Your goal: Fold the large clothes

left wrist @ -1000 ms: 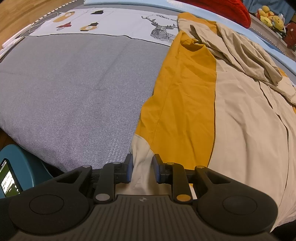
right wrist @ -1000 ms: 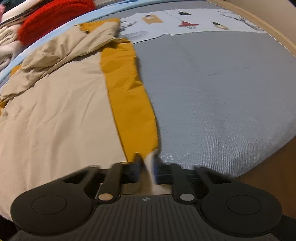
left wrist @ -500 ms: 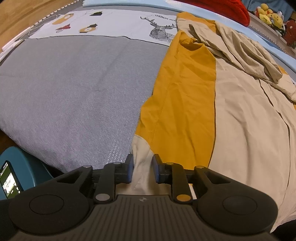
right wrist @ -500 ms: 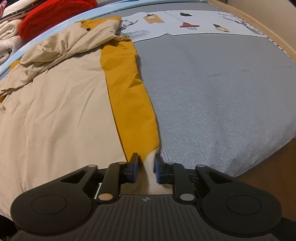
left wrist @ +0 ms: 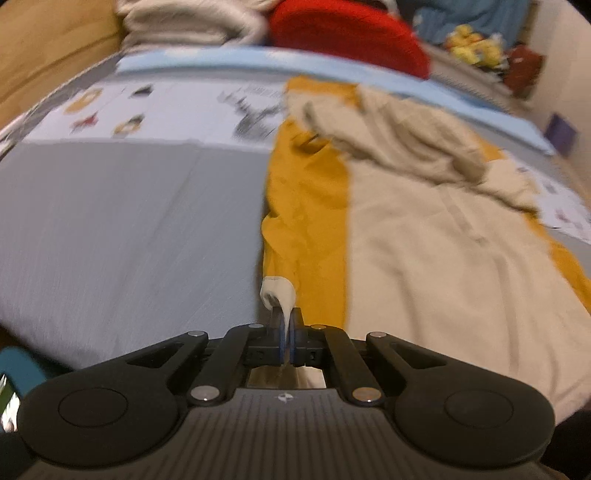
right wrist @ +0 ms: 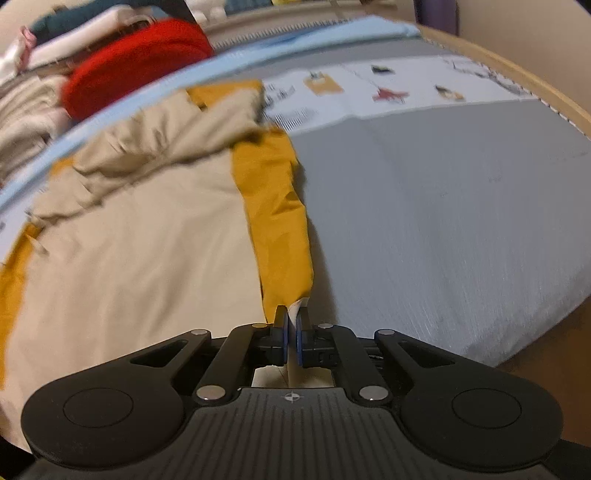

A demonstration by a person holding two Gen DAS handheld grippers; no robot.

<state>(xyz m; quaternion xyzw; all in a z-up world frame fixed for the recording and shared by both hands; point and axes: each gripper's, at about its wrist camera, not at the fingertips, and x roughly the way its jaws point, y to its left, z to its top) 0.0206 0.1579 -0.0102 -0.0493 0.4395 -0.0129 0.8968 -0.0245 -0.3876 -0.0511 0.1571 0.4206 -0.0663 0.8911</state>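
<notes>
Beige-and-mustard garment (left wrist: 424, 258) lies lengthwise toward the red cushion (left wrist: 347, 33); left tongs (left wrist: 286, 341) and right tongs (right wrist: 292, 343) each pinch a near corner.

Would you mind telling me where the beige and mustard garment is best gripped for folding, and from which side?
Grip the garment at its near hem corners, coming from the near edge of the bed. It lies flat, hem nearest. The left gripper and right gripper already pinch those pale corners.
</notes>
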